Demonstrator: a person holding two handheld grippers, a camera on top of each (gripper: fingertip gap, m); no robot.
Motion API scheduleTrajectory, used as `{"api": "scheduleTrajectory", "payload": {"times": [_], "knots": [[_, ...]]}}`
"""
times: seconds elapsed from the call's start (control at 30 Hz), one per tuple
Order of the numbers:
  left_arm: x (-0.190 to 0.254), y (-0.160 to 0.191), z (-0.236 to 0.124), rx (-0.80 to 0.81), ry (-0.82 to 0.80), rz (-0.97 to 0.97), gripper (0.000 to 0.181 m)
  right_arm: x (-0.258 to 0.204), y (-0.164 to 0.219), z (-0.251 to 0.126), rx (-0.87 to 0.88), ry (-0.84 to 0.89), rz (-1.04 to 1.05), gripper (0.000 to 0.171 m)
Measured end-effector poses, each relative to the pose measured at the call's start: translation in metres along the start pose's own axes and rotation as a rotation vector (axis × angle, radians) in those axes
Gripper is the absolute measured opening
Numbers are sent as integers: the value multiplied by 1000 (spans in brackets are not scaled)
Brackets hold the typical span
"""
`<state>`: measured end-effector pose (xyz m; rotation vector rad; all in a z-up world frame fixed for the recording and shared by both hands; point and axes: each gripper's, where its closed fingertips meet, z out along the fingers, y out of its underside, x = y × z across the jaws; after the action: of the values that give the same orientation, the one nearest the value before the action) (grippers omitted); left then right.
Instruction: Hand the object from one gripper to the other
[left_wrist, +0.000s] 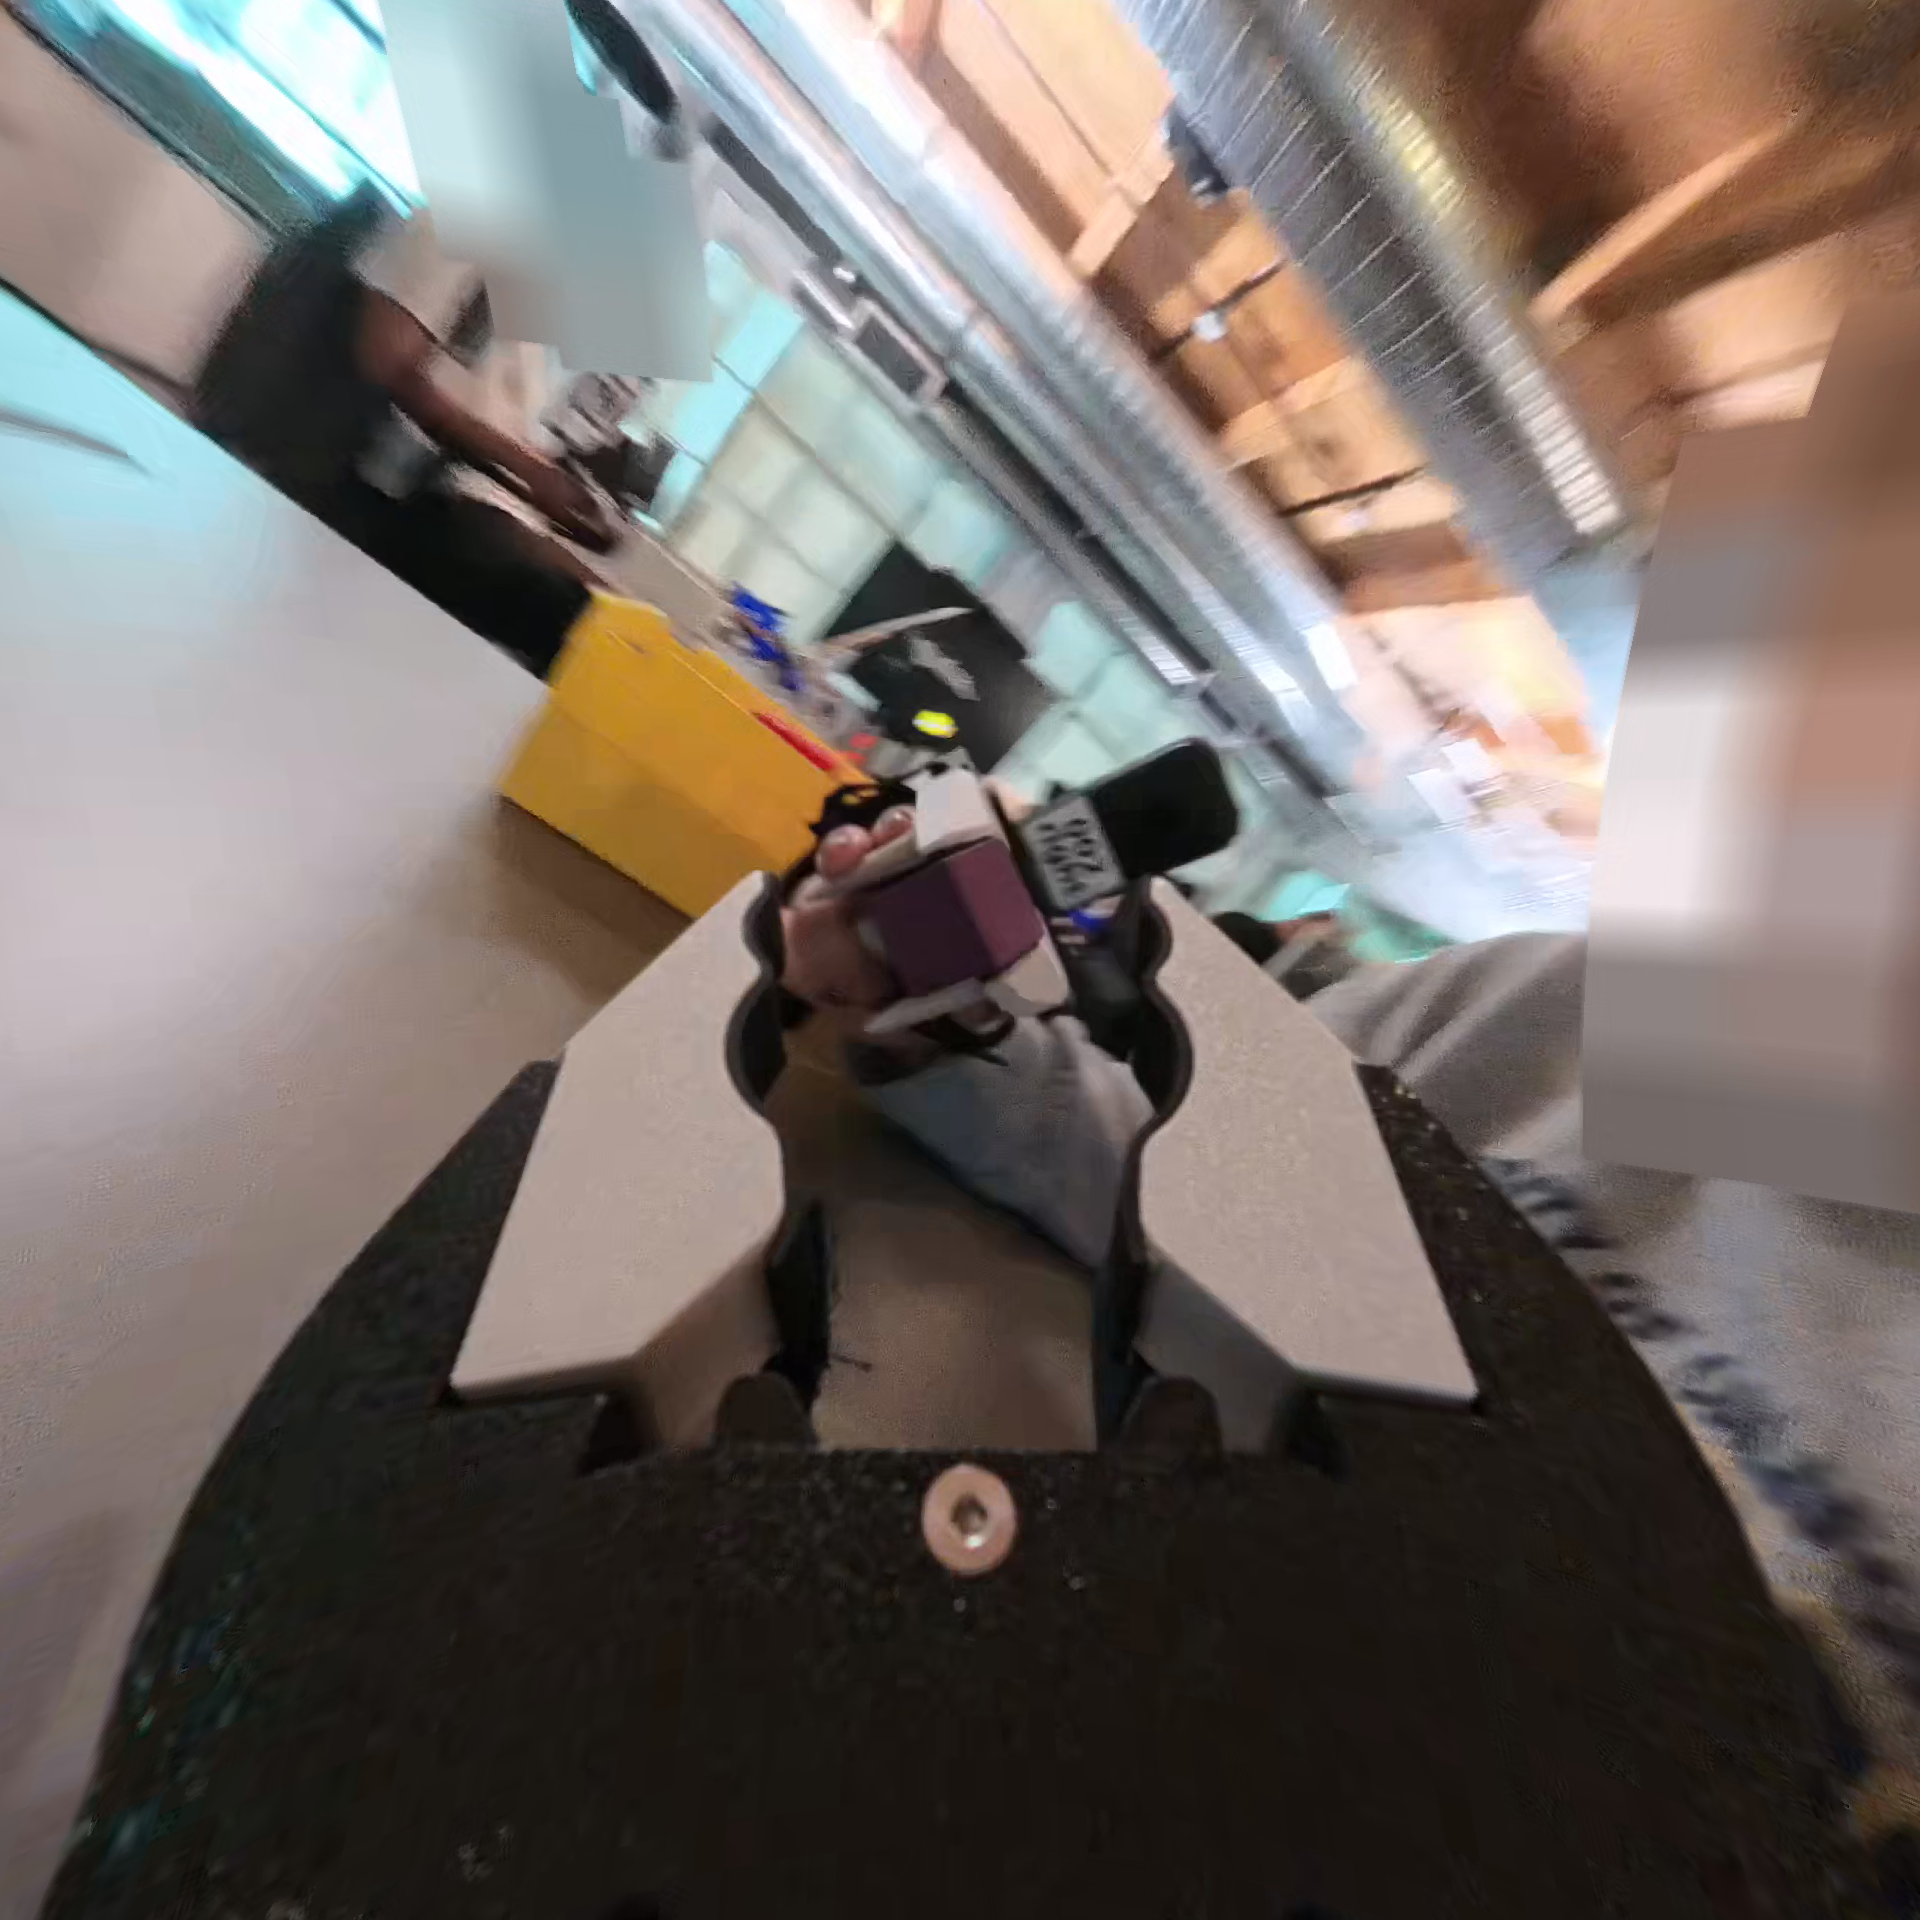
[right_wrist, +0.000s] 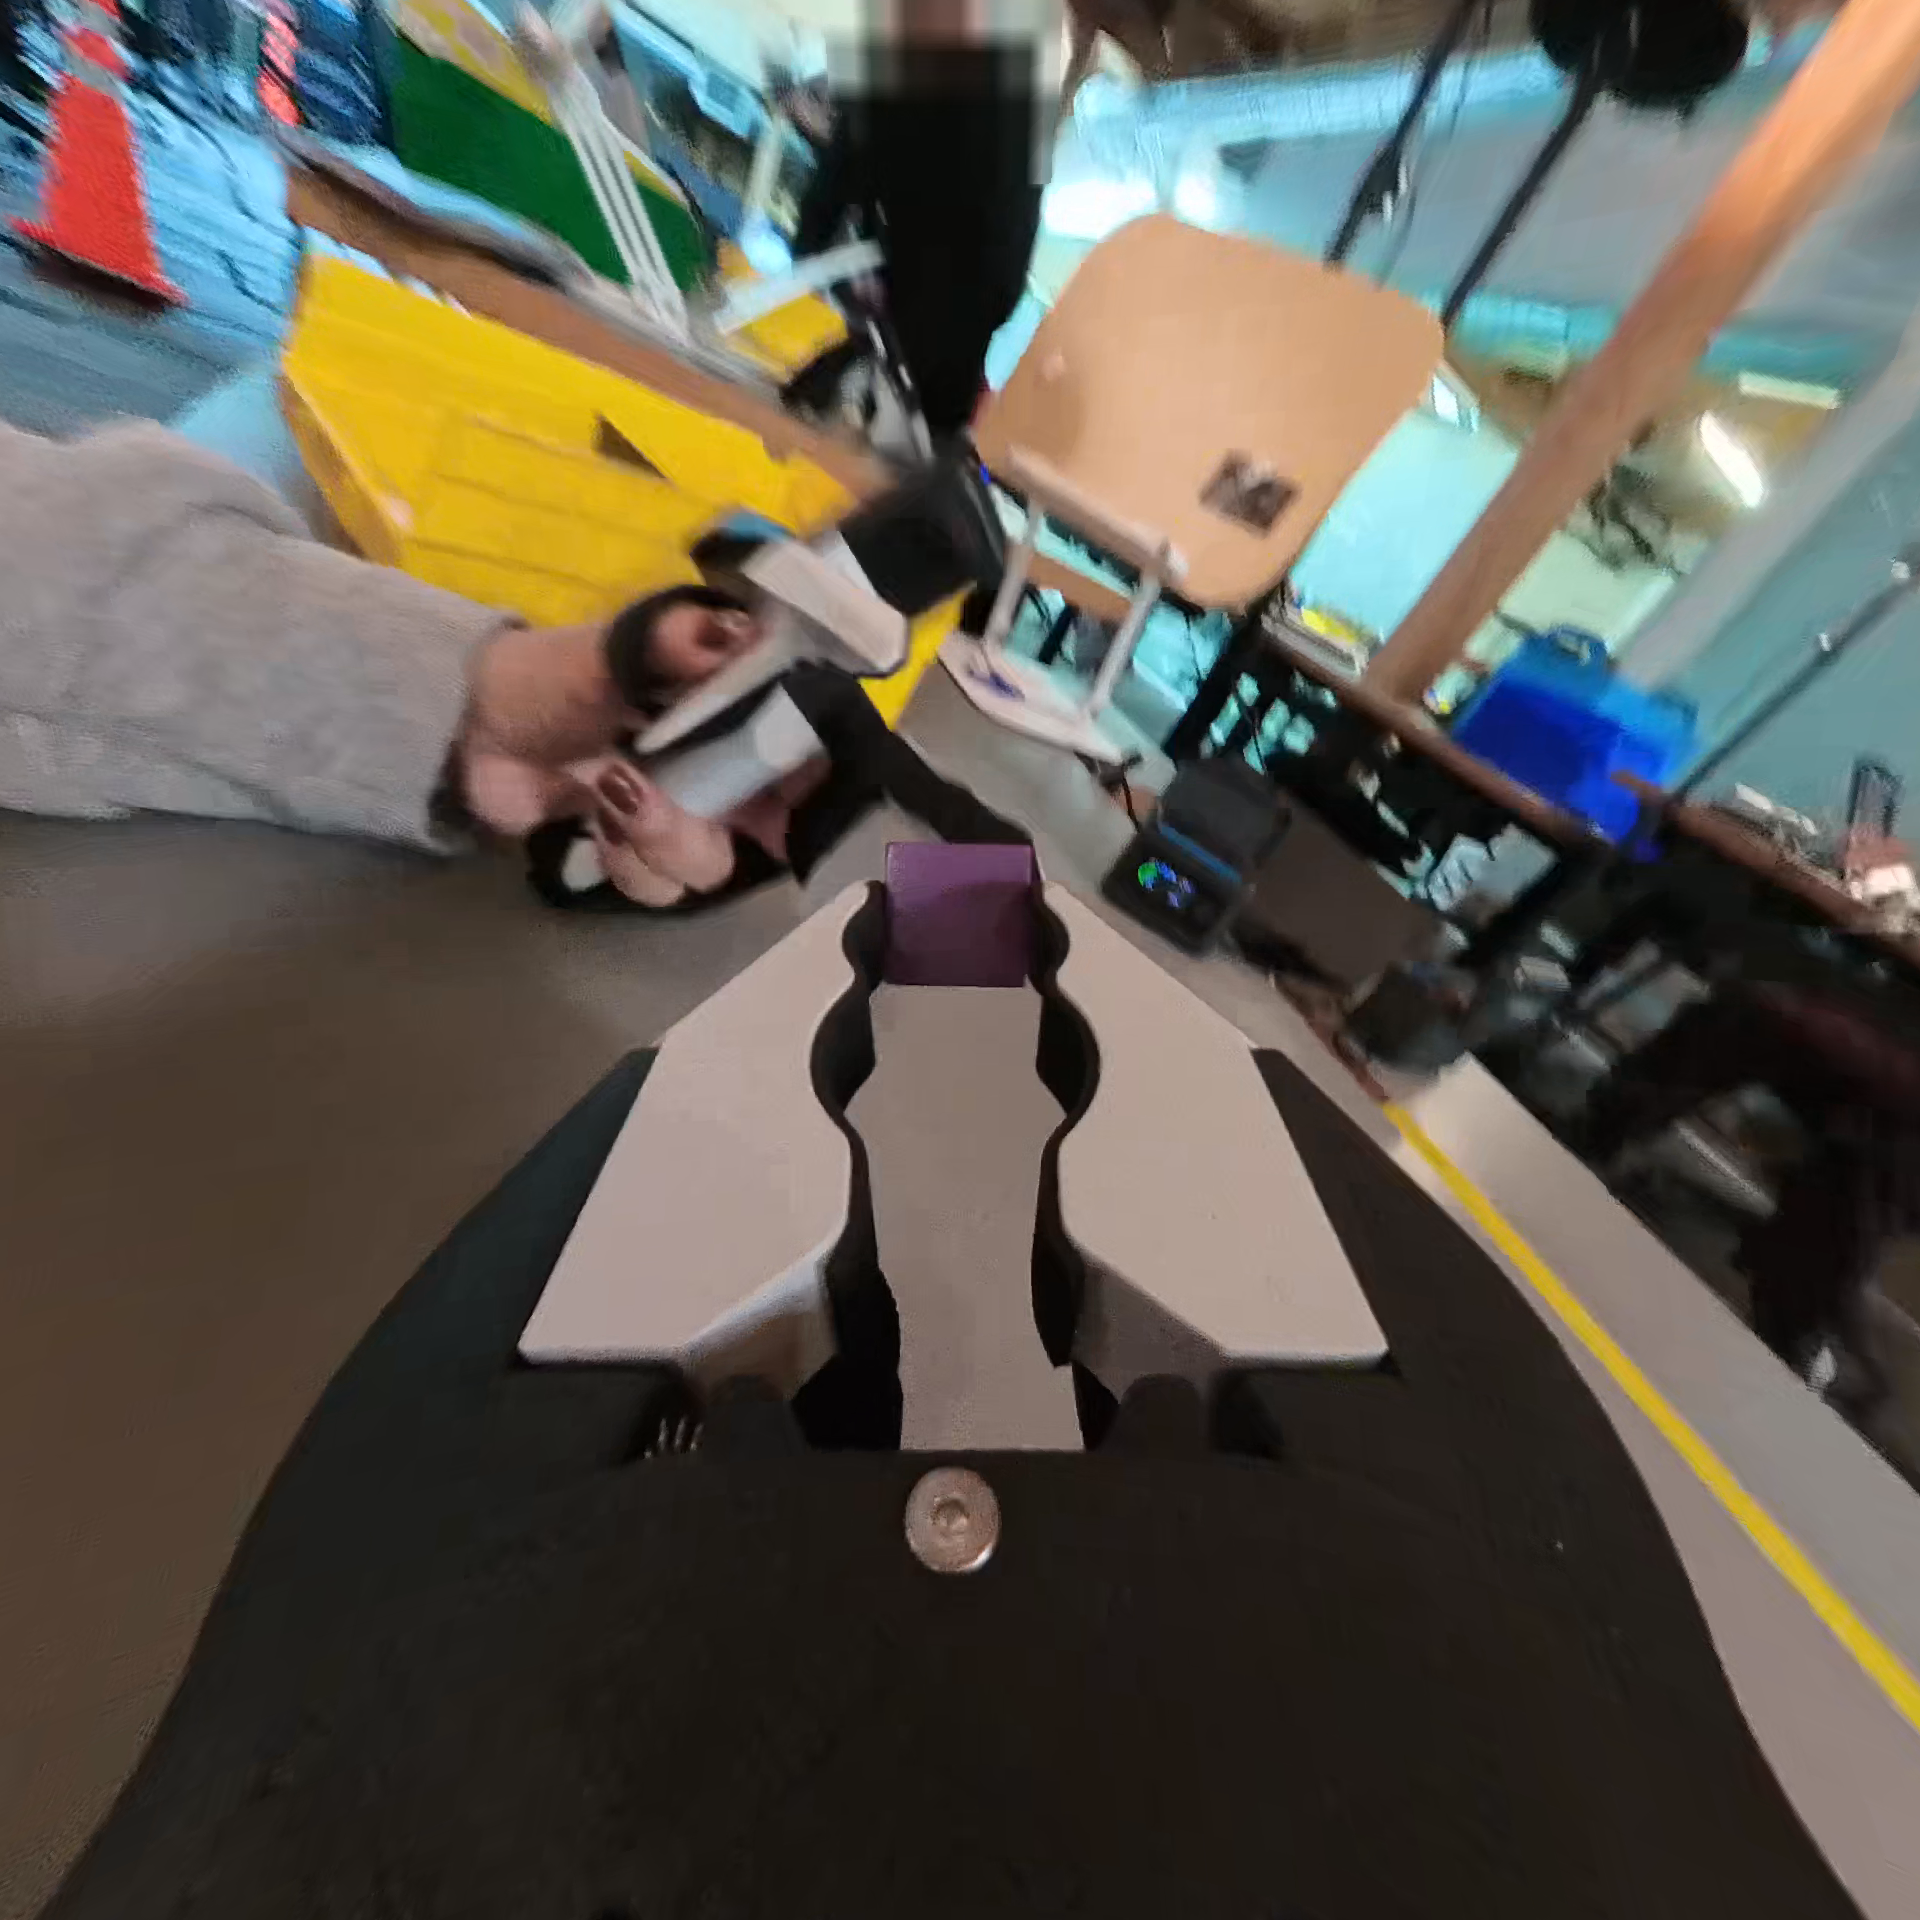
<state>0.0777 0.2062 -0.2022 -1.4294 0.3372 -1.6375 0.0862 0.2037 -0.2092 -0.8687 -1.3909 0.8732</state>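
Workshop backdrop; right hand-held gripper (right_wrist: 958, 914) pinching purple cube (right_wrist: 958, 914).

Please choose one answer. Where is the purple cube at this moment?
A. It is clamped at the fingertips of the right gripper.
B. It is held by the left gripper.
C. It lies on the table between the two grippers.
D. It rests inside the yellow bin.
A. In the right wrist view the purple cube sits between the tips of the right gripper, while the left gripper is open with nothing between its fingers.
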Motion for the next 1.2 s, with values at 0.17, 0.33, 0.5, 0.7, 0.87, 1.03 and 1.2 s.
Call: {"api": "scheduleTrajectory", "payload": {"times": [0.17,0.33,0.5,0.7,0.87,1.03,1.2], "knots": [[32,28,16,-122,334,-312,63,-17,-25,-3,130,-88,19,25],[47,42,25,-185,408,-268,27,-20,-32,-6,166,-109,16,25],[50,39,24,-171,449,-344,32,-24,-33,-7,155,-131,-23,25],[45,39,24,-172,379,-249,28,-27,-32,-6,135,-147,7,26],[1,19,19,-83,-32,188,28,0,-32,-8,157,-109,360,50],[-24,-3,-1,-146,-532,938,27,23,-1,-2,109,-89,804,50],[-46,-2,-11,-343,-807,1232,28,24,18,9,46,-11,892,48]]}}
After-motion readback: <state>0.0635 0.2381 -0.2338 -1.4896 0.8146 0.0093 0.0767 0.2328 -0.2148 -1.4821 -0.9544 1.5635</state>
